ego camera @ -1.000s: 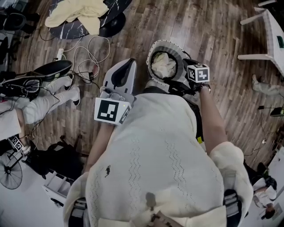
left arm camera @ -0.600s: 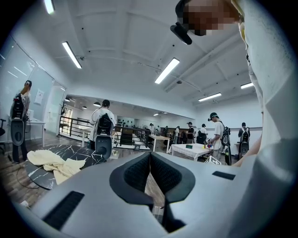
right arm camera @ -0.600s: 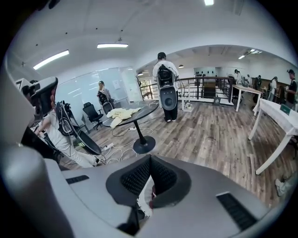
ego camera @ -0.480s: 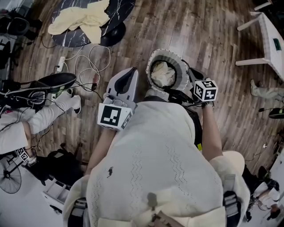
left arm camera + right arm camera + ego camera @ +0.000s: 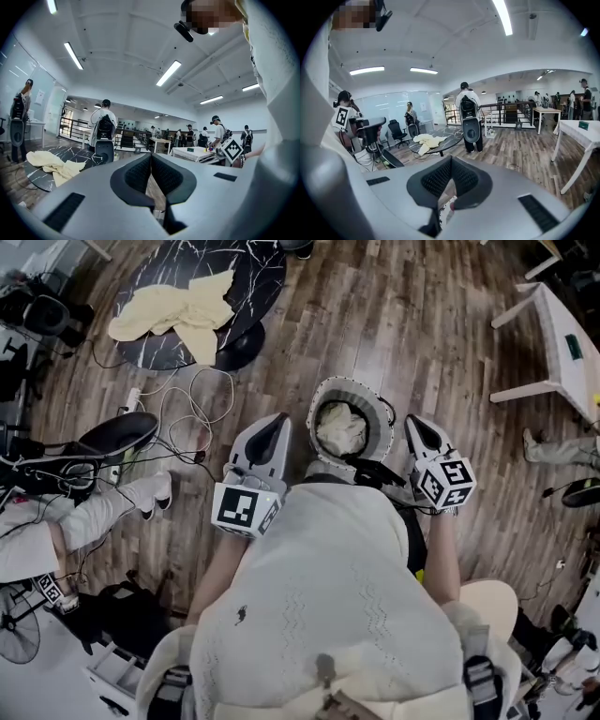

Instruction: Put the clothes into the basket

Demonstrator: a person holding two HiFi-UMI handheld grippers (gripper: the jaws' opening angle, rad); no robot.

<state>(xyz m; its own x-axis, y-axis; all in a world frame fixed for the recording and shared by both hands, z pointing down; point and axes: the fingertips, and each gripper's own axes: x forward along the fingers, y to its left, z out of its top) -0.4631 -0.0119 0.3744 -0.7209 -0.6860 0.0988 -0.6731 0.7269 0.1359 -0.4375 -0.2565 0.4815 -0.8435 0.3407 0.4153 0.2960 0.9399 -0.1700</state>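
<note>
1. The left gripper and the right gripper are both pressed together and hold nothing. Unless the jaws are spread before reaching, they would likely shove fabric instead of pinching it.
2. The remaining pale yellow crumpled clothes lie along the near-left edge of the round black marble-patterned desk, with one fold drooping over that edge, well apart from both grippers. A nudge could slide the clothes off onto the wooden plank floor.
3. Loose white cables lie on the floor between the person and the desk. They are a likely trip or snag point, especially for a trailing sleeve.
4. The round grey-and-white woven basket stands on the floor just ahead of the person and already holds a cream cloth. The space left looks modest, so a careless drop may leave fabric hanging over the rim or tip the basket.
</note>
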